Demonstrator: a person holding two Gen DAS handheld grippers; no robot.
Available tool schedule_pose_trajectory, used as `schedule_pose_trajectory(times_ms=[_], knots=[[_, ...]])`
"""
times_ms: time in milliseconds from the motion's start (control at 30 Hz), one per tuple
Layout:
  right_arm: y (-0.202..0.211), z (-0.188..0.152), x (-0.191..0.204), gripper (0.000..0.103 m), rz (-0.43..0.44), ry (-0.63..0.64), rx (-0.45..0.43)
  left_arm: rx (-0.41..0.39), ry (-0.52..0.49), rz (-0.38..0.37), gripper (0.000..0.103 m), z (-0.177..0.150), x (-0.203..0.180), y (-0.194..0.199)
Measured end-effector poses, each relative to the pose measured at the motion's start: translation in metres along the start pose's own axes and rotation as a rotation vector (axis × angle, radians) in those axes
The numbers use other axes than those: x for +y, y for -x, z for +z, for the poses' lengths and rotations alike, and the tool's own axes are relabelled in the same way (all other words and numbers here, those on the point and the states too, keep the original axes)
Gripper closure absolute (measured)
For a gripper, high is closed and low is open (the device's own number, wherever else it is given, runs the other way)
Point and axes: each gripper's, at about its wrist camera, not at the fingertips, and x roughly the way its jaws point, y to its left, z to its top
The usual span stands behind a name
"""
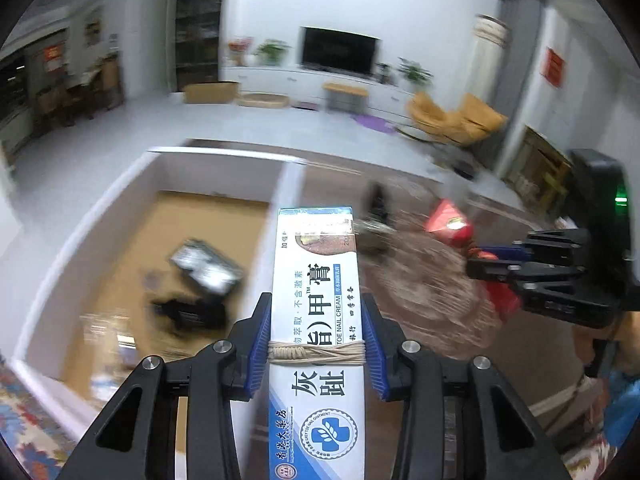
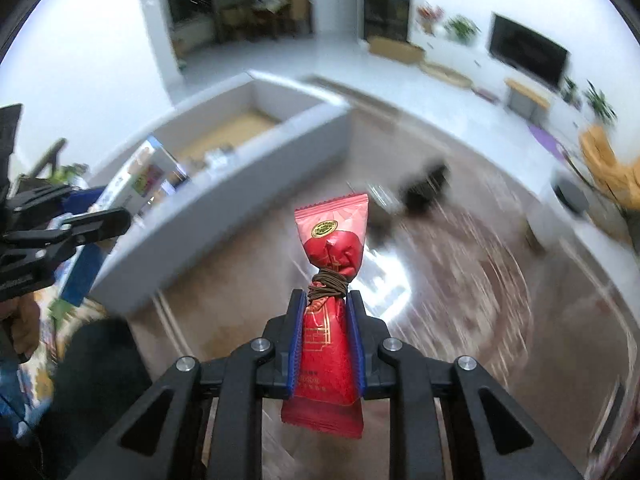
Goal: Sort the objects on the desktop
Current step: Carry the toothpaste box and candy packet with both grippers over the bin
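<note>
Living room, glossy brown table (image 2: 460, 300); left tool (image 1: 316, 344) pinching ointment box (image 1: 316, 280), right tool (image 2: 326, 320) pinching red sachet (image 2: 334, 248).

Glossy printed cardboard on the ointment box (image 1: 316, 320), bound with a pale rubber band (image 1: 316, 353). The red packet (image 2: 328, 320) shines like crinkly foil. Polished wood table (image 2: 460, 300) gleams; the tray (image 1: 212, 208) shows a matt brown floor, white walls.
</note>
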Motion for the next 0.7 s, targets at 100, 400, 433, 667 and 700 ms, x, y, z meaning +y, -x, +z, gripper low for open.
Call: schedule_pose_trajectory(times_ms=[100, 400, 433, 667, 700], knots=[[-0.013, 0.047, 0.044, 0.082, 0.103, 0.034, -0.049, 0.02, 0.072, 0.106, 0.061, 0.009, 0.066, 0.006], [-0.126, 0.113, 0.184, 0.082, 0.295, 0.18, 0.031, 0.158, 0.339, 0.239, 0.061, -0.019, 0.21, -0.04], [-0.144, 0.113, 0.195, 0.082, 0.3, 0.197, 0.06, 0.176, 0.353, 0.245, 0.061, -0.023, 0.219, -0.048], [-0.212, 0.103, 0.23, 0.08, 0.292, 0.245, 0.188, 0.251, 0.374, 0.24, 0.06, -0.039, 0.231, -0.086], [-0.216, 0.103, 0.232, 0.078, 0.288, 0.244, 0.196, 0.27, 0.378, 0.24, 0.06, -0.041, 0.231, -0.09]])
